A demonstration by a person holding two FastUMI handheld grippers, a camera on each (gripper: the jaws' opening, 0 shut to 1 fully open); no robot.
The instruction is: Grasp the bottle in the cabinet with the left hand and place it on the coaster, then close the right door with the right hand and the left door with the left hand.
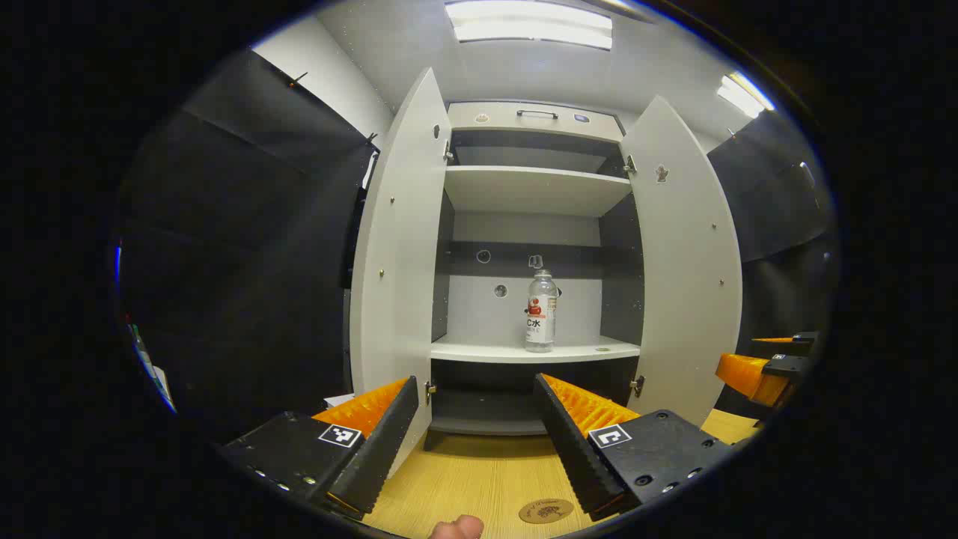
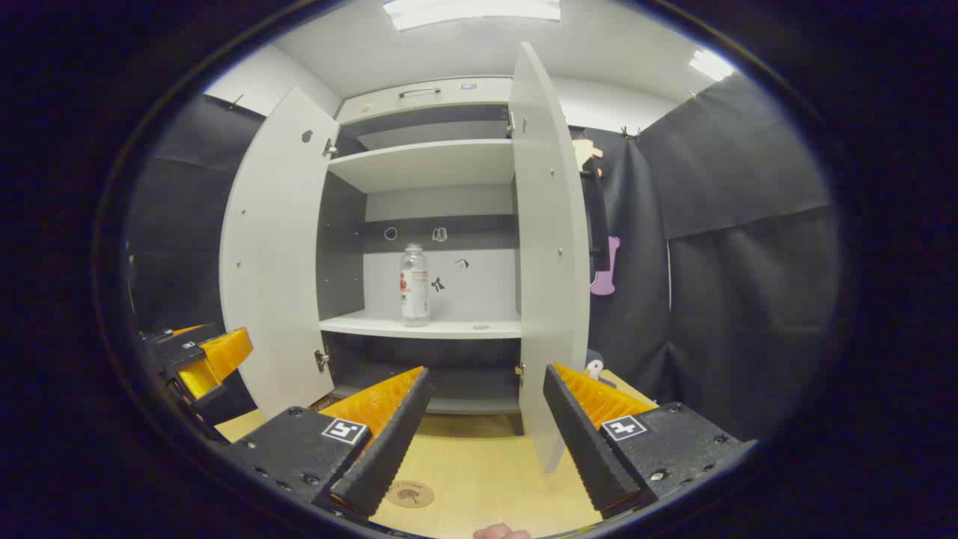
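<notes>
We are holding the left tongs (image 1: pixel 475 419) with the jaws spread wide and gripping nothing, facing the open cabinet (image 1: pixel 535 120) from the tabletop (image 1: pixel 479 479) side; the right tongs (image 2: pixel 486 412) are likewise standing wide and gripping nothing. The bottle (image 1: pixel 540 312) is standing upright on the middle shelf (image 1: pixel 524 350), roughly centred between the two doors and set back toward the rear panel, well apart from both tongs. We are judging it to be a clear plastic bottle, light, smooth-walled and somewhat yielding under pressure (the fill level cannot be read from here), so we are planning to take hold across the labelled mid-body, below the neck, where the walls are straightest. The left door (image 1: pixel 393 262) and the right door (image 1: pixel 685 254) are both swung out toward us, leaving an open channel between their edges for a straight approach; the shelf above is leaving headroom over the cap. The coaster (image 1: pixel 545 510) is lying on the tabletop just beside the left tongs' right-hand finger, in front of the cabinet, with bare wood around it for setting the bottle down.
</notes>
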